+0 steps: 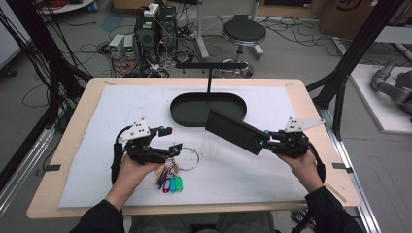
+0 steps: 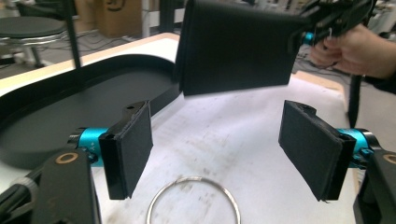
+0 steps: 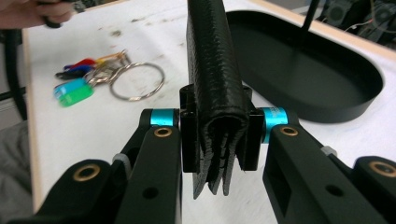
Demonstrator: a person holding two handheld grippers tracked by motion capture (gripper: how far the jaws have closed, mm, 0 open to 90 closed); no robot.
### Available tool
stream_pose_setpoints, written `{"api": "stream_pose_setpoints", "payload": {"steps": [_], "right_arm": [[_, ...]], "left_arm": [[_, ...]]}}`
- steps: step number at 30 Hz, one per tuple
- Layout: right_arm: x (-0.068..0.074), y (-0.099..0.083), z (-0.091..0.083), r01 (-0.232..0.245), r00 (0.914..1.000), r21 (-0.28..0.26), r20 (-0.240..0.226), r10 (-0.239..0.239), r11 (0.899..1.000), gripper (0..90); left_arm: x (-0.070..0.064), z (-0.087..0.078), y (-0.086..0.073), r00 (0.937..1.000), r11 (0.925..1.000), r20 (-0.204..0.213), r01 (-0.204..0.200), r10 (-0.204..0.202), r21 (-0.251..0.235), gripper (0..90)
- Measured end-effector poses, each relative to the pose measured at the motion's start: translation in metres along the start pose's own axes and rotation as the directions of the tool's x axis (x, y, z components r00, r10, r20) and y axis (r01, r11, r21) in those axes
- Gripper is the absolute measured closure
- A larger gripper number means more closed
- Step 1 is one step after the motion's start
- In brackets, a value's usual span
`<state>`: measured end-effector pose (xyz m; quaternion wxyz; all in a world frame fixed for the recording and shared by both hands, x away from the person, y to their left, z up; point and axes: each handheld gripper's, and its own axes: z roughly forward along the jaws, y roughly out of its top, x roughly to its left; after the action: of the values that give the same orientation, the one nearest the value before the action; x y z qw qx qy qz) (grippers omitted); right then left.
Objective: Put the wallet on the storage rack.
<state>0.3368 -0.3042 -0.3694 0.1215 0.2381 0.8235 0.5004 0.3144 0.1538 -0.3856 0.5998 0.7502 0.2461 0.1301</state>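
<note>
A black leather wallet (image 1: 233, 130) hangs above the white mat, clamped at its lower right end by my right gripper (image 1: 263, 140). In the right gripper view the wallet (image 3: 215, 70) stands on edge between the shut jaws. A bunch of keys with coloured tags (image 1: 170, 180) on a large metal ring (image 1: 186, 158) lies on the mat at the left. My left gripper (image 1: 172, 139) hovers open just above the ring, its pads (image 2: 130, 147) wide apart over the ring (image 2: 194, 200). The wallet (image 2: 236, 46) floats ahead of it.
A black oval tray (image 1: 182, 114) with an upright T-shaped stand (image 1: 210, 68) sits at the back middle of the mat (image 1: 272, 174). The wooden table edge (image 1: 311, 107) frames the mat. A stool (image 1: 244, 33) and cables stand on the floor beyond.
</note>
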Motion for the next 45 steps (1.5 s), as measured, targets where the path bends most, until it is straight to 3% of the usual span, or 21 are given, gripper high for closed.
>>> {"api": "stream_pose_setpoints", "payload": {"steps": [4,10,18,22,28,34,45], "right_arm": [[-0.006,0.014,0.007,0.022,0.9994,0.007,0.026,-0.022,1.0,75.9],[-0.016,0.035,0.02,0.035,0.9972,0.035,0.065,-0.037,0.999,75.9],[-0.027,0.057,0.041,0.062,0.993,0.06,0.097,-0.067,0.996,75.9],[-0.032,0.064,0.052,0.068,0.9923,0.063,0.099,-0.074,0.996,75.9],[-0.04,0.076,0.079,0.078,0.991,0.081,0.102,-0.086,0.994,75.8],[-0.051,0.077,0.104,0.059,0.9907,0.089,0.117,-0.069,0.994,75.8],[-0.066,0.076,0.148,0.032,0.9892,0.134,0.137,-0.051,0.991,75.8]], "left_arm": [[-0.004,-0.009,-0.002,0.9996,0.9999,-0.023,-0.015,0.015,0.0,25.9],[-0.021,-0.023,-0.011,0.9953,0.9965,-0.05,-0.082,0.083,0.019,25.9],[-0.031,-0.029,-0.019,0.9949,0.9962,-0.053,-0.085,0.086,0.017,25.9],[-0.035,-0.032,-0.022,0.9941,0.9961,-0.064,-0.088,0.087,-0.013,25.9],[-0.035,-0.035,-0.026,0.9947,0.9968,-0.073,-0.075,0.072,-0.029,25.9],[-0.035,-0.033,-0.031,0.9964,0.998,-0.069,-0.053,0.051,-0.034,25.9],[-0.037,-0.034,-0.03,0.9966,0.9972,-0.061,-0.058,0.055,-0.046,25.9]]}}
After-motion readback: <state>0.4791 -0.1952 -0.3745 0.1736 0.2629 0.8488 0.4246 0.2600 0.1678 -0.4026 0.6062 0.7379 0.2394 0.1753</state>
